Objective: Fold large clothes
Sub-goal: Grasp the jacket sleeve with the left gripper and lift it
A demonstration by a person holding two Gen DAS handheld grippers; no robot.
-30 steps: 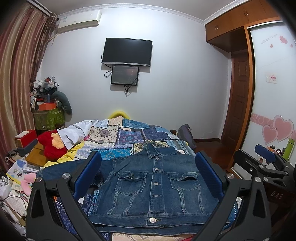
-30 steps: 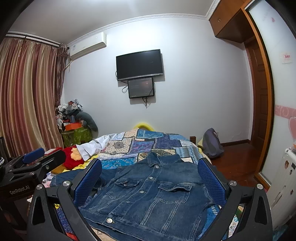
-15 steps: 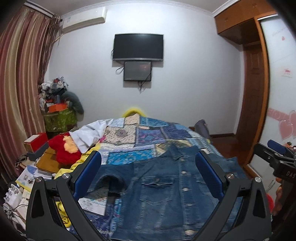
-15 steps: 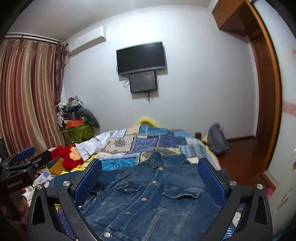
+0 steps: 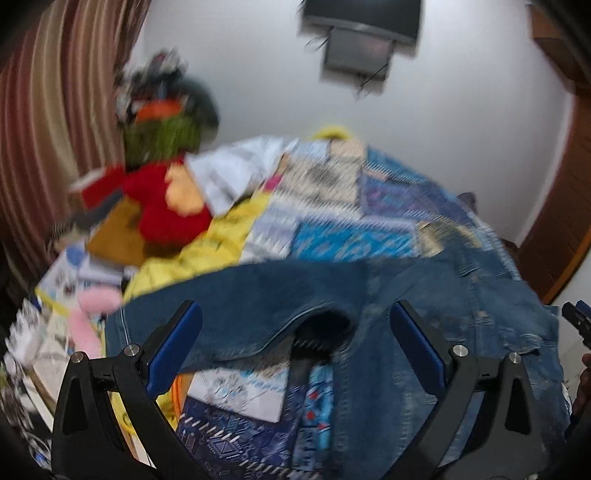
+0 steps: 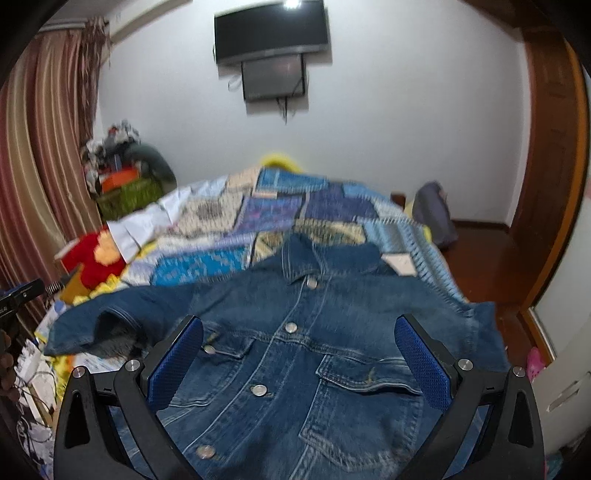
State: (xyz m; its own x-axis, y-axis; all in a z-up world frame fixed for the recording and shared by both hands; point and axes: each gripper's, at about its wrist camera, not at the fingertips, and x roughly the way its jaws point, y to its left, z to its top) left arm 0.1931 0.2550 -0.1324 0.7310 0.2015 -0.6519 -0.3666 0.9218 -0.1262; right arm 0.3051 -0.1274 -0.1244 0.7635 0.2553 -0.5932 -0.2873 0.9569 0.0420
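Denim jacket (image 6: 306,354), dark blue, lying front-up and buttoned on the patchwork quilt (image 6: 258,221) that covers the bed, collar toward the far wall. One sleeve (image 5: 236,306) stretches out flat to the jacket's side, cuff opening dark and facing the left wrist camera (that view is motion-blurred). Left gripper (image 5: 295,343): blue-padded fingers spread wide apart, holding nothing, poised over the sleeve cuff. Right gripper (image 6: 299,365): fingers likewise spread wide, empty, above the jacket's chest pockets. Red plush toy (image 6: 92,258) and a white garment (image 6: 147,225) at the bed's left edge; yellow cloth (image 5: 207,251) under the quilt's near-left corner. Wall-mounted television (image 6: 271,31) with a smaller screen (image 6: 274,75) below it; striped curtain (image 6: 40,166) at left; wooden door frame (image 6: 554,177) at right.
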